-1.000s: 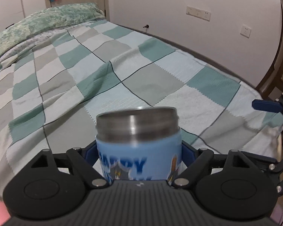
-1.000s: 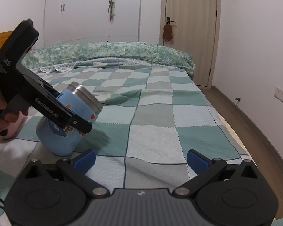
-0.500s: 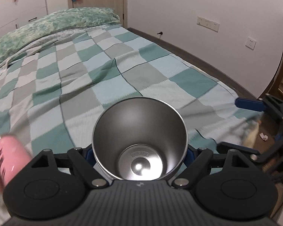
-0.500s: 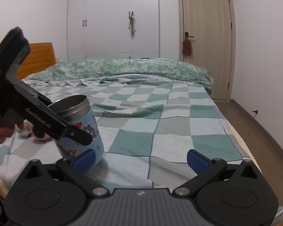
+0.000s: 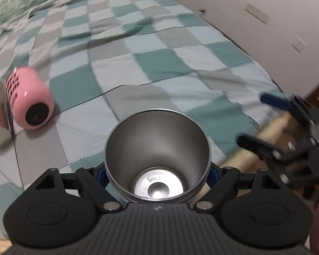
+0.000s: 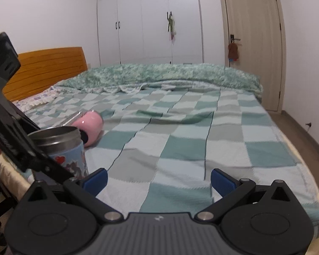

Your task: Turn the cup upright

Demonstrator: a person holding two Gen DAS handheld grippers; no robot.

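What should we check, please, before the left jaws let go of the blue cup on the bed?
1. Left gripper clamped on blue cup: ok.
2. Cup mouth facing up: ok.
3. Cup base resting on the blanket: cannot tell, hidden.
4. Cup safely away from the bed edge: not ok, it sits near the edge.
5. Right gripper open and apart from the cup: ok.
6. Pink cup apart from it: ok.

My left tongs (image 5: pixel 157 171) hide the cup's (image 5: pixel 157 148) outer wall; my right tongs (image 5: pixel 287 127) smear with blur; the pink cup's (image 5: pixel 29 102) mouth runs off-frame.
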